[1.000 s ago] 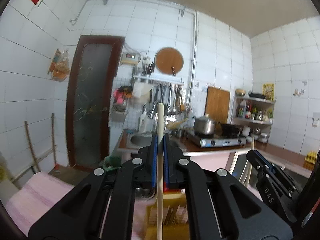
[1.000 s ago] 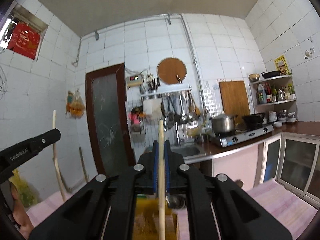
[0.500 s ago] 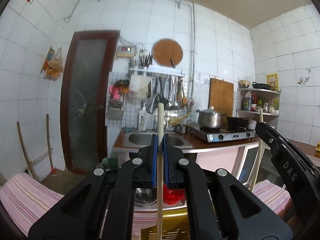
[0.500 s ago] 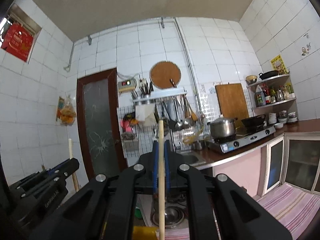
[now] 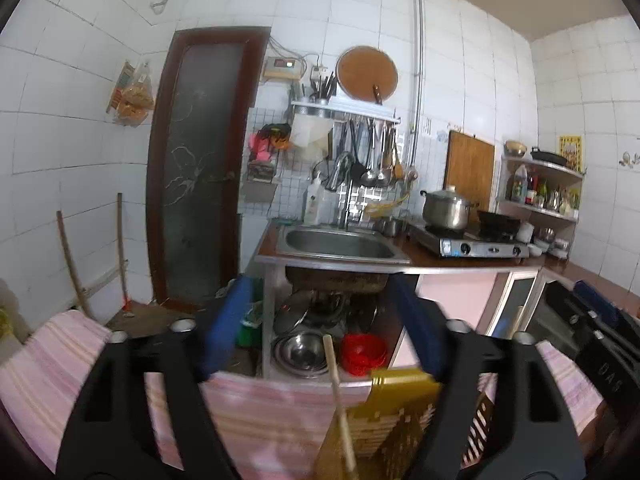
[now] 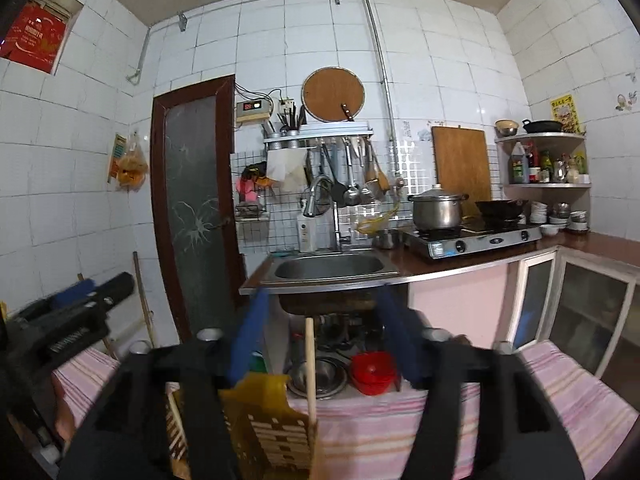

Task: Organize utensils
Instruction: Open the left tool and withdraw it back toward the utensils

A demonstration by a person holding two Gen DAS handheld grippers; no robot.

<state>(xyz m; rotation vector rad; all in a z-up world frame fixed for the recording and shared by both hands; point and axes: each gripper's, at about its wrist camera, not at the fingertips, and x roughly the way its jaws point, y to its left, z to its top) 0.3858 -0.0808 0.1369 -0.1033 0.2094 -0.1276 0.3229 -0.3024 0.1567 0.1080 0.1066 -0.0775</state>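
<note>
Both tongs opening, let go since earlier; pale wooden chopsticks [image 5: 338, 392] [image 6: 309, 368] stand loose in yellow slotted basket [image 5: 400, 408].

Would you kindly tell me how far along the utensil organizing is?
Done: each wooden chopstick stands in the yellow slotted plastic holder. In hand: nothing; the left gripper and right gripper are opening, pads clear. Left: withdrawing; no other loose utensils show.

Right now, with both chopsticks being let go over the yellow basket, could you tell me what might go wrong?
1. The left hand-held gripper has its jaws opening; its chopstick tilts and could slip outside the yellow basket.
2. The right hand-held gripper is opening too; its chopstick stands near the basket's jagged edge and may land on the pink striped cloth.
</note>
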